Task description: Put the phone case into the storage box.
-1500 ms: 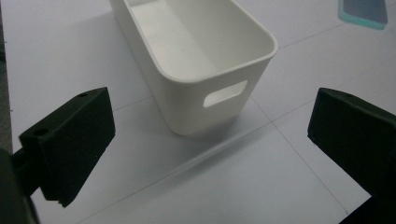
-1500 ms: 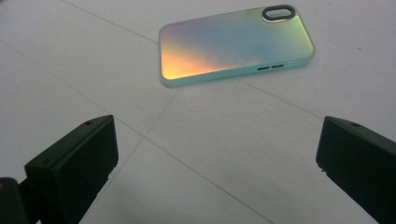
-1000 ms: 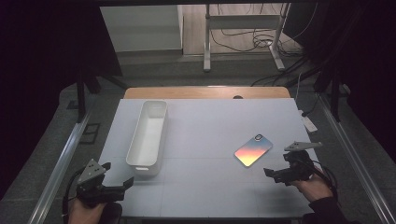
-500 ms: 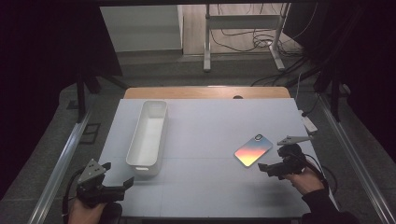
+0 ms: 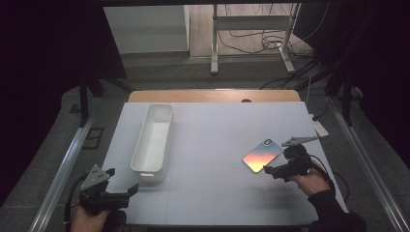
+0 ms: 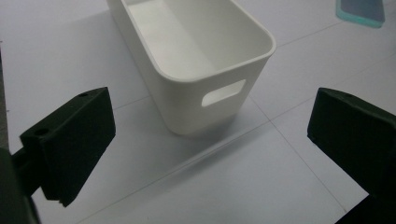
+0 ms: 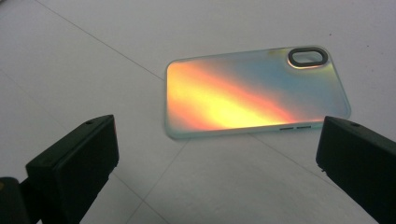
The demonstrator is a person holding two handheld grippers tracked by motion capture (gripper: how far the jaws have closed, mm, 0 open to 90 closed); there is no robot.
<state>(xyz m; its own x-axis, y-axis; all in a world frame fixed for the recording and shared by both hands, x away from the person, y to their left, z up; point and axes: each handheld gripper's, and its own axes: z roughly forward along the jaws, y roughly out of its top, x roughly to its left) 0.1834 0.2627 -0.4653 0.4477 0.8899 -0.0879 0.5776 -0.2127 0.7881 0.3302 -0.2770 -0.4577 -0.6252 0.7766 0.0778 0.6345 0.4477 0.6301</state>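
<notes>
An iridescent orange-to-blue phone case (image 5: pixel 261 155) lies flat on the white table (image 5: pixel 217 121) at the right. My right gripper (image 5: pixel 272 165) sits just behind its near edge, open and holding nothing. In the right gripper view the case (image 7: pixel 252 93) lies a little beyond the wide-apart jaws of that gripper (image 7: pixel 215 172). A long white bin (image 5: pixel 153 140) stands empty at the left. My left gripper (image 5: pixel 121 181) hovers open at the table's near left corner, short of the bin's handle end (image 6: pixel 196 60), with nothing between the jaws of the gripper (image 6: pixel 210 149).
A wooden strip (image 5: pixel 212 95) borders the table's far edge. Metal rails (image 5: pixel 67 159) run along both sides of the table. Cables and a stand's legs (image 5: pixel 251 43) lie on the floor beyond. In the left gripper view a corner of the case (image 6: pixel 362 10) shows far off.
My right gripper has moved left and forward across the table, closer to the phone case. The left gripper, the bin and the case have stayed put.
</notes>
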